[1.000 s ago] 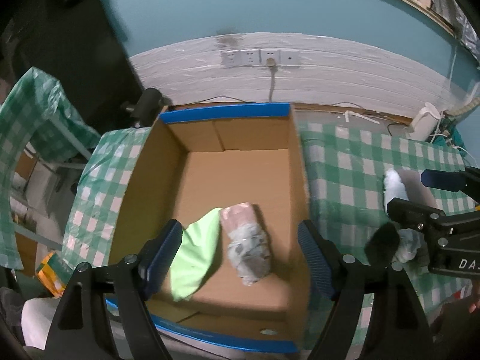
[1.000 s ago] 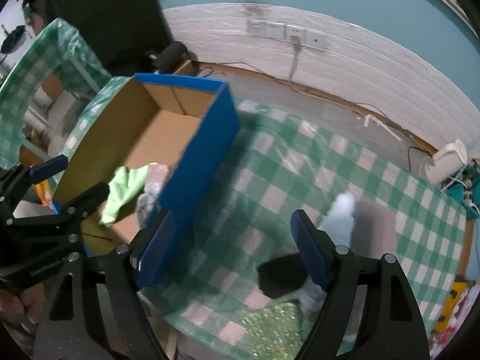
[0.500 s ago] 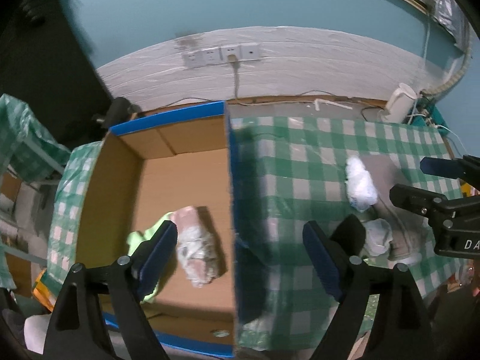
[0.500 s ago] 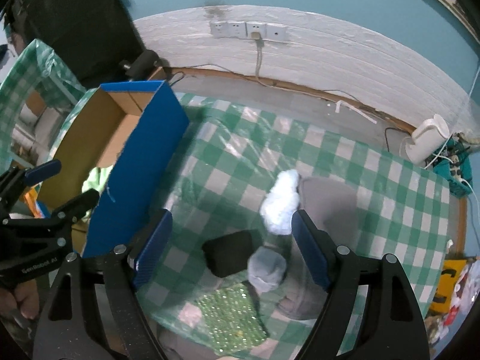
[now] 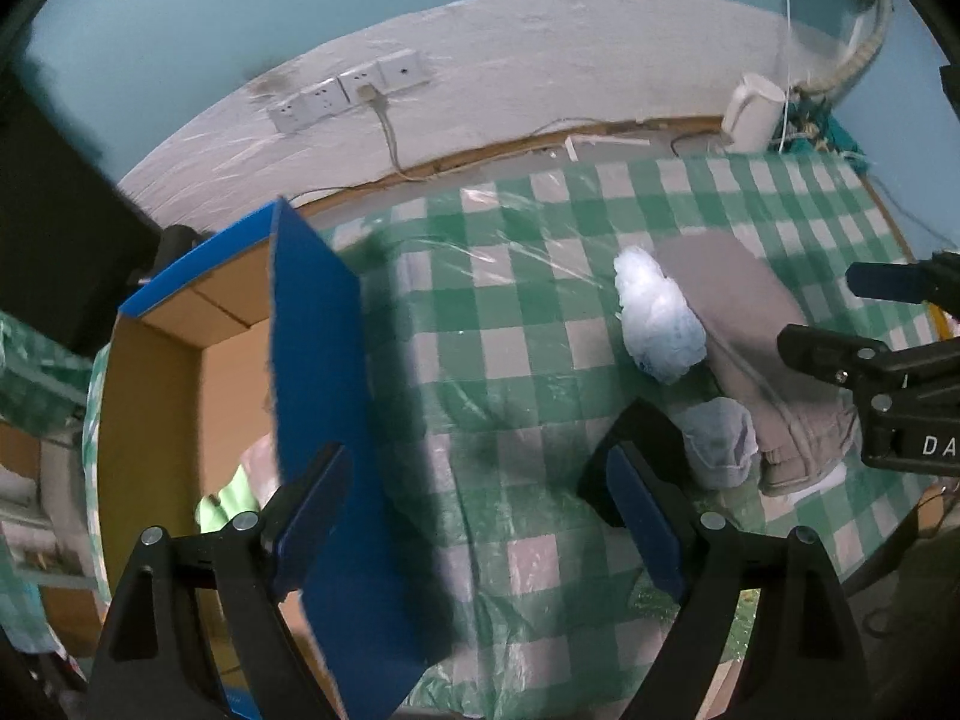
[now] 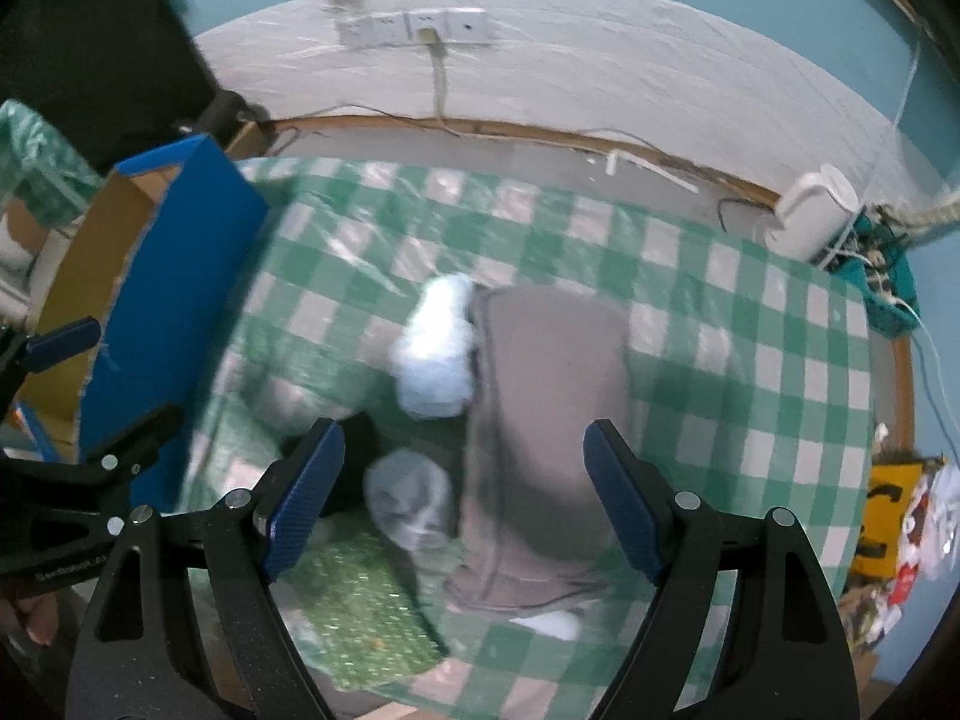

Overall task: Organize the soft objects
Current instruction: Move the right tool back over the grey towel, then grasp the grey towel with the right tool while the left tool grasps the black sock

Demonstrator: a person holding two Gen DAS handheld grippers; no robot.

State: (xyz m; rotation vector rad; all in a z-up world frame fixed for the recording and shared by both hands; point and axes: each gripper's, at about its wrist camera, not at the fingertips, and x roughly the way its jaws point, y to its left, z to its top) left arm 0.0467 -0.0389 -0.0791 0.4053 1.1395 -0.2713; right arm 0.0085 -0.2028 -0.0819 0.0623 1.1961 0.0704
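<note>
Hovering above the checked table (image 6: pixel 750 324), we have both grippers spread wide and carrying nothing: the right gripper (image 6: pixel 465 498) hangs over the pile of soft things, the left gripper (image 5: pixel 480 522) straddles the blue wall of the cardboard box (image 5: pixel 312 324). From the right wrist, the grey folded cloth (image 6: pixel 552 396) lies dead ahead at twelve o'clock, the fluffy white bundle (image 6: pixel 435 354) touching its edge at eleven, a small pale-grey roll (image 6: pixel 408 501) just beside our left finger at nine, and a dark item, partly hidden, behind that finger. A sparkly green pad (image 6: pixel 360 600) sits at seven. We judge all of these light, limp and easily crushed; the cloth will sag and unfold unless pinched across its thick folded hem, while the white bundle should be squeezed round its middle. A lime-green cloth (image 5: pixel 231 504) already rests in the box. Compared with a second ago, the left gripper has swung from over the box interior toward the table, and the right has travelled from the box edge to the pile.
</note>
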